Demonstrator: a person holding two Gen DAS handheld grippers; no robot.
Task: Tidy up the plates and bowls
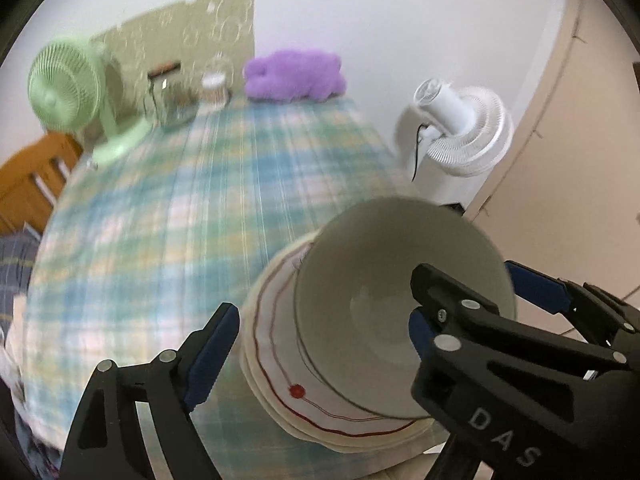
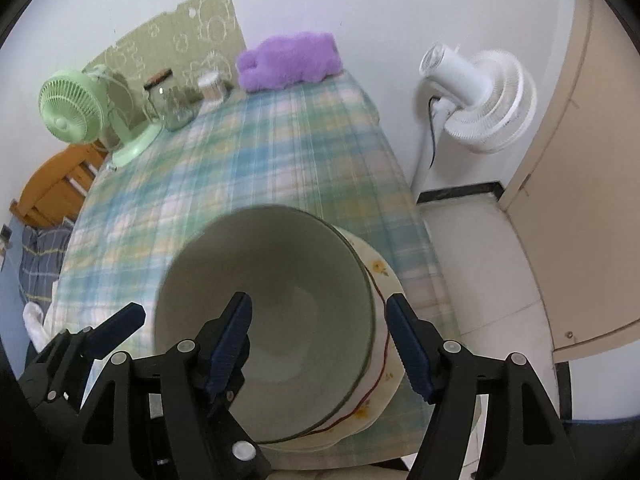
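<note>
A white bowl (image 1: 380, 300) (image 2: 280, 320) stands on a stack of cream plates with a red line and flower marks (image 1: 276, 344) (image 2: 380, 276), at the near right corner of the plaid table. My right gripper (image 2: 320, 332) is open, one finger inside the bowl and one outside, astride its rim. My left gripper (image 1: 324, 340) is open and spans the bowl and plates; its left finger (image 1: 216, 340) is beside the plate stack. In the left wrist view the right gripper's finger (image 1: 452, 304) reaches into the bowl.
The plaid tablecloth (image 1: 180, 208) (image 2: 248, 152) covers the table. At the far edge are a green fan (image 2: 76, 112), glass jars (image 2: 172, 104) and a purple plush (image 2: 288, 60). A white standing fan (image 2: 480, 100) is off the table's right side. A wooden chair (image 2: 56, 192) is left.
</note>
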